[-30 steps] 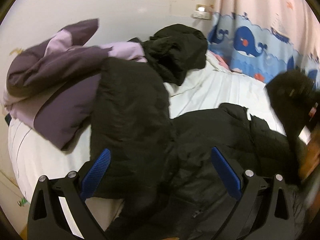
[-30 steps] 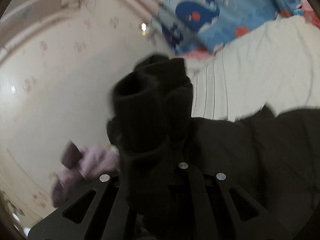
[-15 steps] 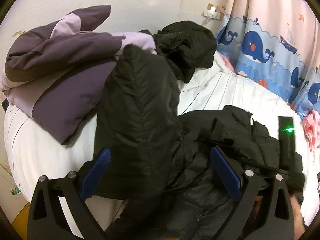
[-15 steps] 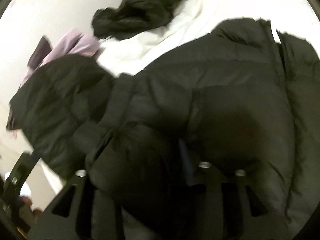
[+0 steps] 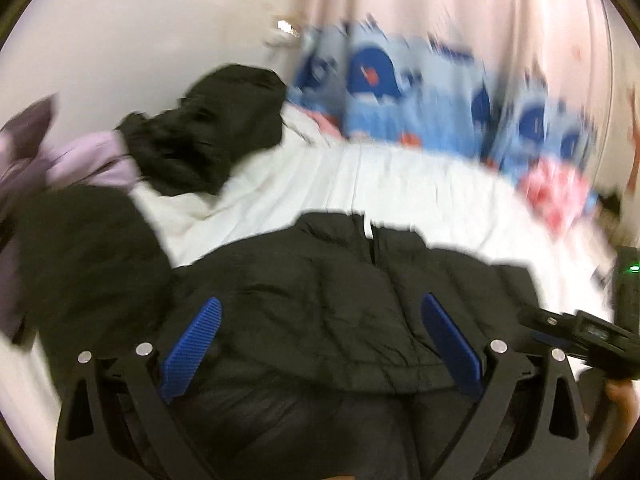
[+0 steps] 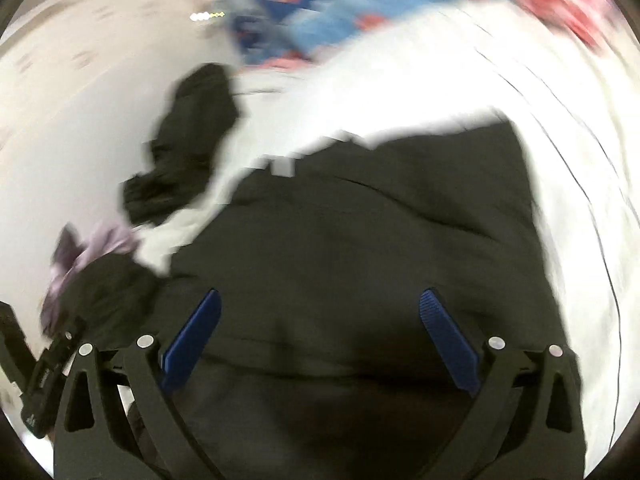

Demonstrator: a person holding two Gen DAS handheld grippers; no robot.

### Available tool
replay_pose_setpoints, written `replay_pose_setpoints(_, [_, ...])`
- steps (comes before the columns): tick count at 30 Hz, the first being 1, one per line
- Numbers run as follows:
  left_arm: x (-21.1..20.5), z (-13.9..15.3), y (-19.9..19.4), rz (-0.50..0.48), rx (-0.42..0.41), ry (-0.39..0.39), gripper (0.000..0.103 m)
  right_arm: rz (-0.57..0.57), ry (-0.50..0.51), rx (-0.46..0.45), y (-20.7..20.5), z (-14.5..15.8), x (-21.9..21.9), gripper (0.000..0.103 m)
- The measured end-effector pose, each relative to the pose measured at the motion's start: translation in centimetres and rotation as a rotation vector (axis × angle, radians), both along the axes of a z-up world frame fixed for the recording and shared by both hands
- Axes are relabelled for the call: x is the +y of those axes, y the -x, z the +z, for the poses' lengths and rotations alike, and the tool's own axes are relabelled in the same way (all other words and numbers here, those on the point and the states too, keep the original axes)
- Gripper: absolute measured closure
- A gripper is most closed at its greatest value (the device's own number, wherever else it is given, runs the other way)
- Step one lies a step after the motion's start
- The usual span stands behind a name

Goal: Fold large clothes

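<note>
The left gripper [image 5: 320, 344] is spread wide, its blue pads [image 5: 191, 347] well apart with nothing between them. It hangs over a black padded jacket [image 5: 340, 300] that lies on a white sheet [image 5: 360, 184]. The right gripper [image 6: 320, 340] is likewise wide apart and holds nothing; the same black padded jacket [image 6: 380, 248] fills the space below and ahead of its fingers. Whether either pair of pads touches the cloth cannot be told, since both views are blurred.

In the left wrist view the right gripper [image 5: 580, 336] shows at the right edge, just beside the jacket's side, with a small green light on the dark body above it. In the right wrist view the left gripper [image 6: 44, 376] shows at the lower left edge.

The jacket lies fairly flat across the near part of the bed, its collar toward the far side. A sleeve or fold of it bulges at the left. Beyond that lies a purple coat [image 5: 80, 156], and a crumpled black garment [image 5: 212, 128] sits against the wall [image 5: 120, 40]. A curtain [image 5: 440, 80] with blue whales hangs behind the bed.
</note>
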State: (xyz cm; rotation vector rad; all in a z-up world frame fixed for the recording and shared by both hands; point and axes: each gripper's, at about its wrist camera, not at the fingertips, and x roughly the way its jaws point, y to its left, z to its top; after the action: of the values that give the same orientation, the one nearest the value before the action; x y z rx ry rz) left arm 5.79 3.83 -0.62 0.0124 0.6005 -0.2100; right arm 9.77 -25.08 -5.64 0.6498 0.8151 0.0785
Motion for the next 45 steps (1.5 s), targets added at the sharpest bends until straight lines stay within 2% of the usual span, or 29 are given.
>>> replay_pose_setpoints(2, [-3.2,-3.0,-3.8,0.0,0.096,-0.13,0.007,-0.039,-0.058,0.035,0.5,-3.3,-2.0,0.007])
replay_pose_setpoints(3, [-4.2,-5.1,-5.9,0.006,0.189,-0.177,0.007,-0.05,-0.077,0.041,0.6,-4.5,-2.5,0.007])
replay_pose_setpoints(4, [-4.9,-8.6,-8.4,0.008,0.32,-0.218,0.007,-0.061,-0.098,0.031,1.0,-5.5,-2.9,0.007])
replay_pose_setpoints(5, [-5.0,-11.1,-9.8,-0.005,0.396,-0.211,0.006,-0.081,-0.138,0.005,1.4,-6.2,-3.6,0.007])
replay_pose_setpoints(7, [-4.8,-12.1,-10.4,-0.002,0.401,-0.206,0.006,-0.083,-0.18,0.017,1.2,-6.1,-4.3,0.007])
replay_pose_setpoints(10, [-3.8,-9.7,-8.9,-0.011,0.377,-0.199,0.006,-0.073,-0.139,0.052,1.1,-6.3,-4.2,0.007])
replay_pose_setpoints(12, [-1.4,-6.7,-5.8,-0.047,0.318,-0.103,0.006,-0.072,-0.114,0.065,1.1,-5.9,-3.4,0.007])
replay_pose_setpoints(14, [2.9,-3.5,-1.0,-0.071,0.233,0.034,0.006,-0.07,-0.097,0.077,0.9,-5.5,-2.0,0.007])
replay_pose_setpoints(15, [4.7,-2.9,1.1,-0.07,0.206,0.085,0.006,-0.07,-0.094,0.079,0.9,-5.4,-1.7,0.007])
replay_pose_setpoints(18, [13.6,-1.8,7.0,0.064,0.132,0.274,0.006,-0.076,-0.093,0.08,0.9,-5.1,-0.7,0.007])
replay_pose_setpoints(19, [17.1,-2.2,8.2,0.151,0.123,0.335,0.006,-0.079,-0.089,0.08,1.1,-5.2,-0.7,0.007])
replay_pose_setpoints(20, [19.0,-2.4,8.5,0.217,0.127,0.339,0.006,-0.081,-0.084,0.08,1.0,-5.1,-0.2,0.007])
replay_pose_setpoints(21, [21.1,-2.5,8.4,0.306,0.145,0.301,0.006,-0.082,-0.077,0.08,1.0,-5.1,0.0,0.007])
replay_pose_setpoints(23, [21.8,-1.9,8.1,0.352,0.149,0.221,0.006,-0.082,-0.069,0.08,1.1,-5.0,0.4,0.007])
replay_pose_setpoints(24, [21.2,-1.3,8.1,0.345,0.123,0.182,0.006,-0.083,-0.07,0.081,1.1,-4.9,0.5,0.007])
replay_pose_setpoints(26, [17.7,0.5,7.9,0.305,0.06,0.031,0.006,-0.086,-0.076,0.087,0.9,-4.8,0.6,0.007])
replay_pose_setpoints(27, [15.7,1.2,7.3,0.315,0.035,-0.074,0.006,-0.088,-0.08,0.09,0.9,-4.9,0.5,0.007])
replay_pose_setpoints(29, [13.6,1.5,5.1,0.367,0.042,-0.203,0.006,-0.093,-0.089,0.094,0.7,-4.8,0.7,0.007])
replay_pose_setpoints(32, [13.3,0.2,0.5,0.551,0.078,-0.288,0.006,-0.094,-0.11,0.099,0.7,-4.8,0.6,0.007])
replay_pose_setpoints(33, [14.2,-1.1,-1.7,0.597,0.136,-0.289,0.006,-0.095,-0.124,0.098,0.7,-4.7,0.5,0.007])
replay_pose_setpoints(35, [16.5,-3.9,-4.9,0.613,0.263,-0.233,0.007,-0.099,-0.156,0.097,0.9,-4.6,0.1,0.007])
replay_pose_setpoints(37, [19.4,-5.5,-5.9,0.638,0.342,-0.108,0.026,-0.099,-0.189,0.093,1.1,-4.3,-0.2,0.007])
replay_pose_setpoints(38, [21.0,-5.6,-5.5,0.648,0.346,-0.017,0.034,-0.099,-0.197,0.084,1.3,-4.0,-0.4,0.007])
replay_pose_setpoints(39, [21.9,-5.4,-5.0,0.652,0.328,0.031,0.043,-0.098,-0.195,0.072,1.4,-3.6,-0.4,0.007])
replay_pose_setpoints(41, [23.3,-4.9,-4.3,0.651,0.307,0.1,0.052,-0.082,-0.149,0.028,1.6,-2.3,0.3,0.007])
replay_pose_setpoints(45, [24.7,-4.4,-3.5,0.65,0.274,0.212,0.058,0.042,0.016,-0.111,2.2,0.8,4.5,0.007])
